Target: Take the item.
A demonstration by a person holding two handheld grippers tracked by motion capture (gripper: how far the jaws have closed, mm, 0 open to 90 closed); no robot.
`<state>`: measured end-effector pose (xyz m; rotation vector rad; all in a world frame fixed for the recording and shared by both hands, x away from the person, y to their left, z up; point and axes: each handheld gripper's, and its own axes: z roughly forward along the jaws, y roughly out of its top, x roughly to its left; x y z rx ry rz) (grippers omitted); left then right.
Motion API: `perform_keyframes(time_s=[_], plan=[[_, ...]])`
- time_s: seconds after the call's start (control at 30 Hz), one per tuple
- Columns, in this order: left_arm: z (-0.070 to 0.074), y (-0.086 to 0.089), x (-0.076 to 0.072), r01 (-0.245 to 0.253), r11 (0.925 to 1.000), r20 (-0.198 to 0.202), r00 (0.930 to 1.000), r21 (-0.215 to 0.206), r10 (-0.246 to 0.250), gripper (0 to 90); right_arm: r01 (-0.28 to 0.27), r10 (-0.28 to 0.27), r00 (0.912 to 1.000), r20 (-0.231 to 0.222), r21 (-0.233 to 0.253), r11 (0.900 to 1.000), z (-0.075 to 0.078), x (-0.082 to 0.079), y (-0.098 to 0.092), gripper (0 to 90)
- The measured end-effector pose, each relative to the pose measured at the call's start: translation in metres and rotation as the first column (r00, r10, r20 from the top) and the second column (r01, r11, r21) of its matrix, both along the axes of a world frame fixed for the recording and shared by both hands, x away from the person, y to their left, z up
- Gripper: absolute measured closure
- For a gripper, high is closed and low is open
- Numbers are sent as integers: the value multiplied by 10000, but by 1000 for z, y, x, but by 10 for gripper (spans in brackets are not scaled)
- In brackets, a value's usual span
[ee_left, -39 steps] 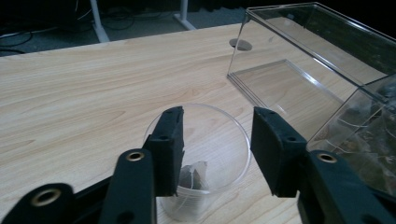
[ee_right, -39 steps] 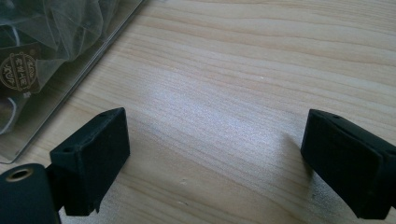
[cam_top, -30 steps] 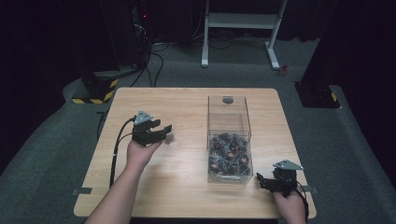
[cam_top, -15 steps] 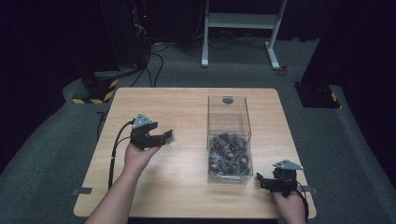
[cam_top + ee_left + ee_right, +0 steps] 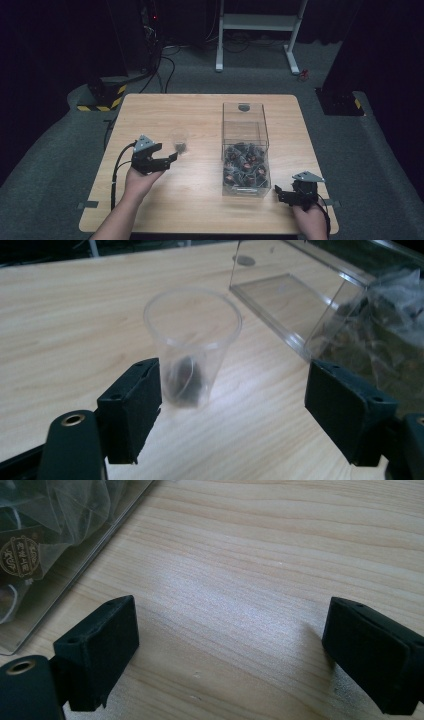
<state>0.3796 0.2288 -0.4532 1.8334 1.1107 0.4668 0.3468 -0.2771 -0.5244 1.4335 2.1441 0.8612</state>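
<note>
Left gripper view: clear cup (image 5: 192, 345), upright on table (image 5: 60, 315), one dark packet inside, just beyond spread left gripper (image 5: 250, 415). Advised: centre cup, close gently. Right gripper (image 5: 230, 655) spread, idle.

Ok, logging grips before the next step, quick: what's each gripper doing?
Left tongs: open, empty, clear plastic cup just ahead.
Right tongs: open, empty.
</note>
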Motion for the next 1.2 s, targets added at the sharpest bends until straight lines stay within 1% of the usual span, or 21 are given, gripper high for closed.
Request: perform_keyframes(time_s=[0.03, 0.07, 0.23, 0.27, 0.37, 0.4, 0.43, 0.5, 0.53, 0.57, 0.63, 0.67, 0.73, 0.77, 0.83, 0.87, 0.9, 0.93, 0.97, 1.03, 1.2], plan=[[-2, 3, -3, -8, 10000, -35, 10000, 78, 8, 232, -1, 1, 10000, 1, 0, 10000, 0, 0, 0, 78], [-4, 4, -5, -19, 10000, -117, 9999, 18, 19, 232, 0, 0, 10000, 1, 0, 10000, 0, 0, 0, 78], [-16, 17, -21, 19, 9998, -435, 9991, 198, -10, 233, -1, 1, 10000, -1, 2, 10000, 0, 0, 0, 78], [-20, 20, -26, 50, 9995, -534, 9986, 325, -33, 233, -1, 1, 10000, 1, 0, 10000, 0, 0, 0, 78], [-28, 25, -36, 70, 9988, -747, 9972, 476, -34, 233, -3, 3, 10000, 3, -1, 10000, 0, 0, 0, 78], [-33, 27, -41, 111, 9980, -880, 9961, 630, -55, 233, -3, 3, 10000, 1, -3, 10000, 0, 0, 0, 78], [-36, 28, -43, 129, 9973, -928, 9957, 719, -62, 233, -4, 4, 10000, 3, -2, 10000, 0, 0, 0, 78], [-41, 30, -47, 191, 9944, -1066, 9943, 1036, -80, 234, -5, 5, 10000, 3, -4, 10000, 0, 0, 0, 78], [-44, 31, -51, 199, 9916, -1116, 9937, 1282, -56, 234, 5, -5, 10000, 5, 9, 10000, 0, 0, 0, 78], [-46, 32, -53, 204, 9898, -1155, 9933, 1408, -41, 234, 6, -6, 10000, 4, 8, 10000, 0, 0, 0, 78], [-53, 35, -57, 236, 9824, -1272, 9919, 1851, 1, 232, 0, 0, 10000, 19, -4, 10000, 0, 0, 0, 78], [-55, 35, -59, 230, 9814, -1353, 9908, 1905, 30, 230, -3, 3, 10000, 21, -3, 10000, 0, 0, 0, 78], [-61, 39, -60, 144, 9765, -1506, 9884, 2150, 186, 218, -2, 2, 10000, 19, -2, 10000, 0, 0, 0, 78], [-64, 42, -60, 94, 9751, -1476, 9888, 2215, 240, 204, -3, 3, 10000, 19, -2, 10000, 0, 0, 0, 78], [-70, 44, -63, -59, 9770, -1413, 9893, 2132, 368, 196, -3, 3, 10000, 20, -4, 10000, 0, 0, 0, 78], [-73, 44, -65, -116, 9749, -1288, 9908, 2225, 412, 182, 1, -1, 10000, 20, -4, 10000, 0, 0, 0, 78], [-73, 45, -66, -112, 9717, -1263, 9911, 2358, 420, 178, -13, 13, 10000, 35, -20, 10000, 0, 0, 0, 79], [-73, 44, -66, -51, 9722, -1326, 9905, 2342, 372, 161, -13, 13, 10000, 36, -24, 10000, 0, 0, 0, 78], [-74, 44, -66, -30, 9721, -1292, 9910, 2345, 342, 141, -25, 25, 10000, 44, -28, 10000, 0, 0, 0, 79], [-74, 45, -66, -12, 9736, -1270, 9914, 2284, 310, 144, -12, 12, 10000, 34, -20, 10000, 0, 0, 0, 78], [-75, 45, -67, -38, 9729, -1204, 9922, 2310, 325, 146, 24, -24, 10000, 3, 22, 10000, 0, 0, 0, 81]])
